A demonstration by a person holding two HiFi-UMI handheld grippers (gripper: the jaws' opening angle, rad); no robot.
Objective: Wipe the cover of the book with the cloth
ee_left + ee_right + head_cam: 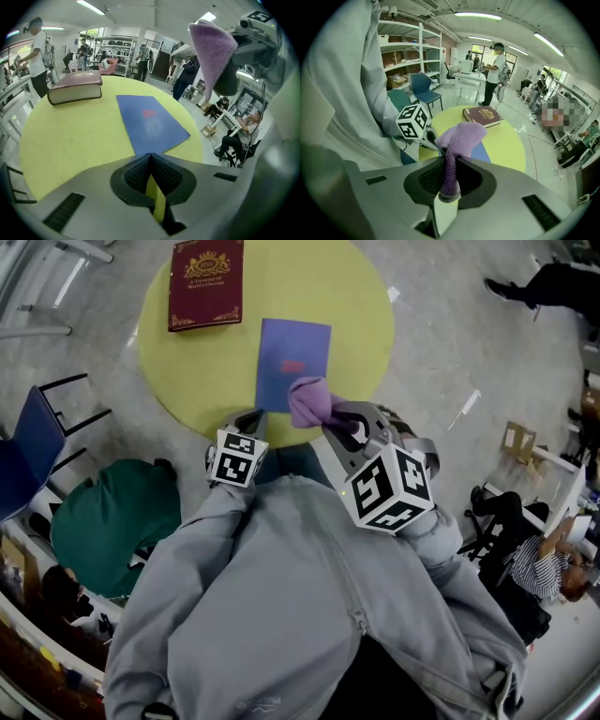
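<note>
A thin blue book (292,360) lies flat near the front of the round yellow table (356,296). My right gripper (332,420) is shut on a purple cloth (309,400), which hangs over the book's near edge. In the right gripper view the cloth (460,138) stands bunched up between the jaws, above the blue book (481,153). My left gripper (250,418) hovers at the table's near edge, left of the book, apart from it. In the left gripper view its jaws (150,156) meet with nothing between them, the blue book (151,123) just ahead, the cloth (213,46) high at right.
A thick dark red book (205,282) lies at the table's far left. A blue chair (31,442) and a green seat (111,519) stand left of me. People sit and stand around the room, one at the right (539,563). Shelves (405,44) line a wall.
</note>
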